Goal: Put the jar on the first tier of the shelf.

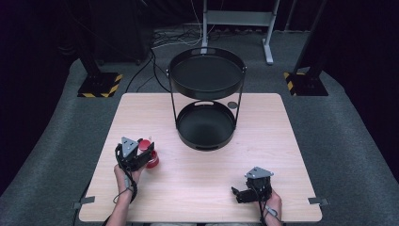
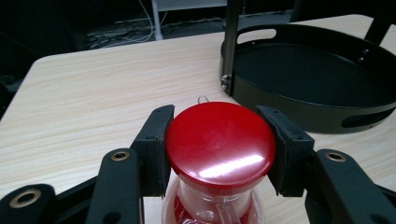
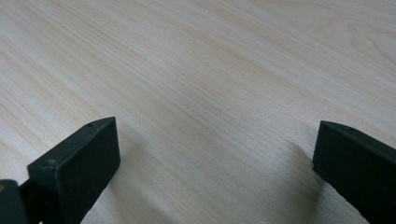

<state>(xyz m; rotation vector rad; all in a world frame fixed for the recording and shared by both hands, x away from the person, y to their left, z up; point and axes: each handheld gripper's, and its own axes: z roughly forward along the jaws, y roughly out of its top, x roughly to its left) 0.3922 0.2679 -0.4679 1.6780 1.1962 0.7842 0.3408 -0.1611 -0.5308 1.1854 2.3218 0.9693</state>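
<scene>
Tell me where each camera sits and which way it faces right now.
High view: above the person's side, looking forward and down on the table; both forearms, left tool and right tool show.
Left gripper view: rides the left tool, looking along its jaws clamped on the red-lidded jar, toward the black tiered tray.
Right gripper view: rides the right tool, facing down at bare tabletop between open jaws.
Shared: high and left gripper views both show jar and tray.

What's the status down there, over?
Left gripper shut on red-lidded clear glass jar. Right gripper open, low over wooden table. Black two-tier round metal tray stand ahead, path clear.
</scene>
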